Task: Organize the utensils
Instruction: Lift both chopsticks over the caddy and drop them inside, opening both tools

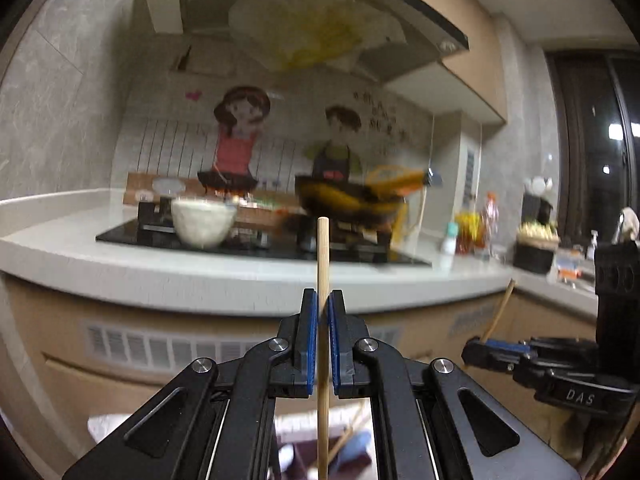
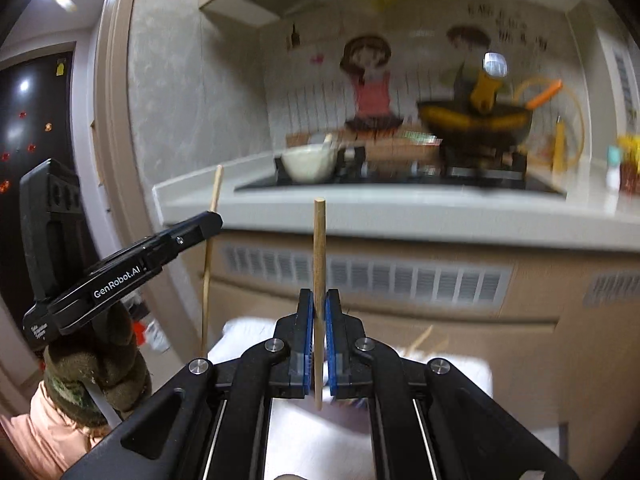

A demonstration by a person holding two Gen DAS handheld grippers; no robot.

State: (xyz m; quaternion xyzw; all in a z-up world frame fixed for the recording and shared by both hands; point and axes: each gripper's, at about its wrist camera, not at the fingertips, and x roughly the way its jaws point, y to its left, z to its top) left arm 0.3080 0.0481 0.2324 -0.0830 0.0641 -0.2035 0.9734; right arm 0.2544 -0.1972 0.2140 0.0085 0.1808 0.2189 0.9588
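Observation:
My left gripper [image 1: 323,300] is shut on a wooden chopstick [image 1: 322,256] that stands upright between its blue pads. My right gripper [image 2: 319,298] is shut on a second wooden chopstick [image 2: 319,248], also upright. Both are held in the air in front of the kitchen counter. The right gripper shows at the right of the left wrist view [image 1: 480,346] with its chopstick [image 1: 500,306] tilted. The left gripper shows at the left of the right wrist view [image 2: 210,220] with its chopstick [image 2: 212,220].
A white counter [image 1: 200,272] carries a black stove [image 1: 256,240], a white bowl [image 1: 203,222] and a dark wok [image 1: 352,200]. Bottles and jars [image 1: 472,232] stand at the right. A white cloth [image 2: 320,432] with loose chopsticks [image 2: 422,340] lies below.

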